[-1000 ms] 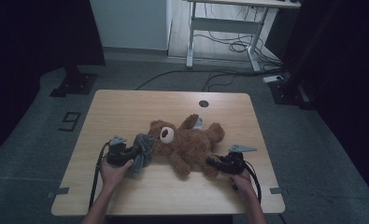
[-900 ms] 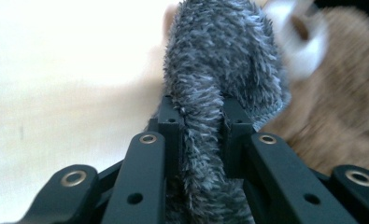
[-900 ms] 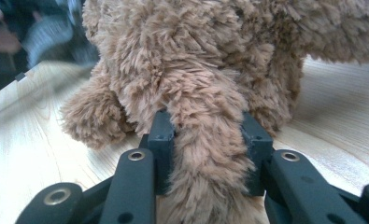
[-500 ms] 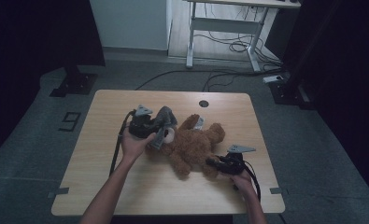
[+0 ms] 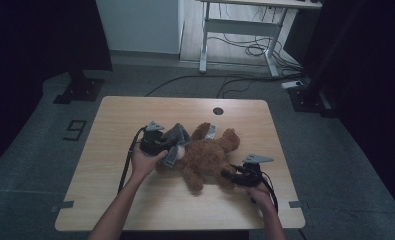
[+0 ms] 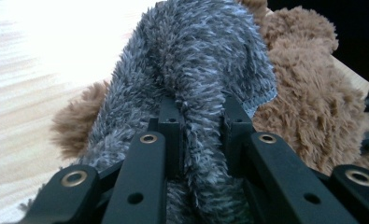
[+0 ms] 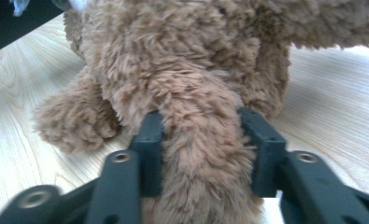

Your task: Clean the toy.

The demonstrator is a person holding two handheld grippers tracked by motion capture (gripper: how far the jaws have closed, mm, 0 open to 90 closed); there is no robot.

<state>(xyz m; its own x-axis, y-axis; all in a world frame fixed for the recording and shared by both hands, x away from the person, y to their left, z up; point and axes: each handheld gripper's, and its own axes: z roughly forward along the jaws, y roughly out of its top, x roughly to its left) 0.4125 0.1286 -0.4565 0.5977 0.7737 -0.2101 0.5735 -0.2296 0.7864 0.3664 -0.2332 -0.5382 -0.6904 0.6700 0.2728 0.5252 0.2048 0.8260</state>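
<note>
A brown teddy bear (image 5: 205, 157) lies at the middle of the worktop (image 5: 135, 112). A round hole (image 5: 218, 111) in the worktop sits beyond the bear. The left claw (image 5: 171, 146) is clamped on a grey fuzzy cloth (image 6: 191, 74) draped over the bear's head end. The right claw (image 5: 227, 174) has just been opening; the bear's leg (image 7: 196, 154) stands between its jaws, pads touching the fur.

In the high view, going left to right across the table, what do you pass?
Left gripper → grey cloth → teddy bear → right gripper, all on the wooden table.
</note>
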